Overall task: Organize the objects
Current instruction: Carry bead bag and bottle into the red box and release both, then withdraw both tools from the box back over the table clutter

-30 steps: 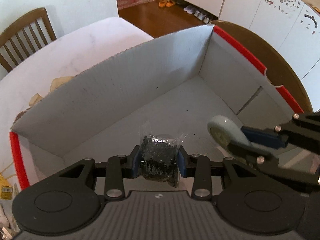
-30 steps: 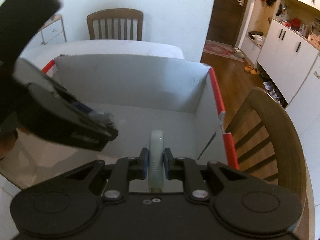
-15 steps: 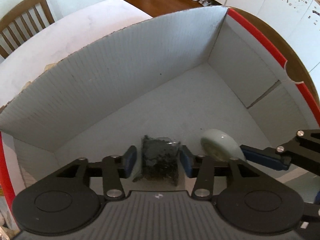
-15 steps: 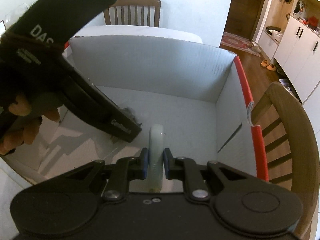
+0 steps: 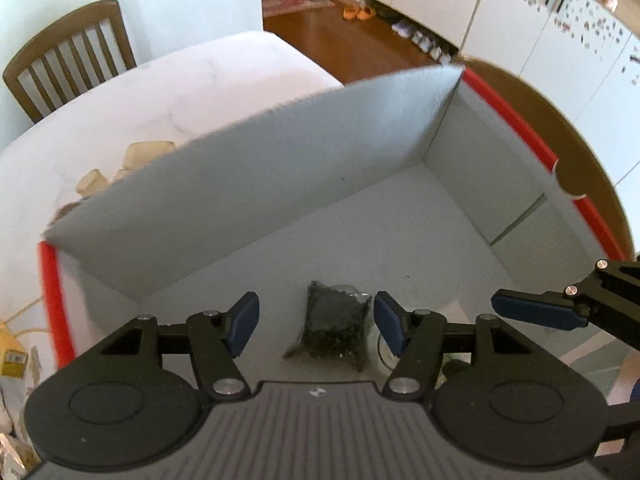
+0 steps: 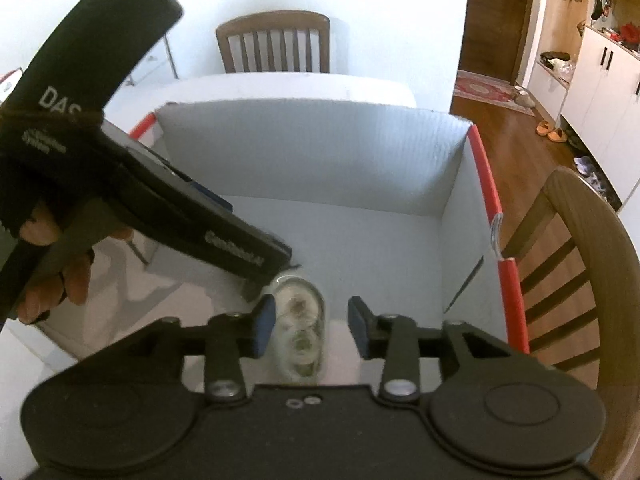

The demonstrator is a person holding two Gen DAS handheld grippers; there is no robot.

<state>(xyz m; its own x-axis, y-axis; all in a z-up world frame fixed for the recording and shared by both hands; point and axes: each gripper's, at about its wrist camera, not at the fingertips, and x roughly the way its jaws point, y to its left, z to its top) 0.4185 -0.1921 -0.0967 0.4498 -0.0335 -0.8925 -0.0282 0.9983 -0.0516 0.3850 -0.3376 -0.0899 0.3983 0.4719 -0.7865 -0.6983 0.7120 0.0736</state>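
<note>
Both drops were under way in the white box [image 5: 280, 184]: the left gripper [image 5: 316, 322] was opening clear of the dark packet [image 5: 334, 330] lying at its 6 o'clock, the right gripper [image 6: 312, 326] was opening around the round disc [image 6: 301, 330], so next move looked like lifting both straight out.

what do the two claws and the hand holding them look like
Both claws, left claw and right claw, are matte black plastic with blue pads, silver screws on the linkage arms and round discs either side of a ribbed grey body. The left one carries white lettering. The hand wears a black fingerless glove.
</note>
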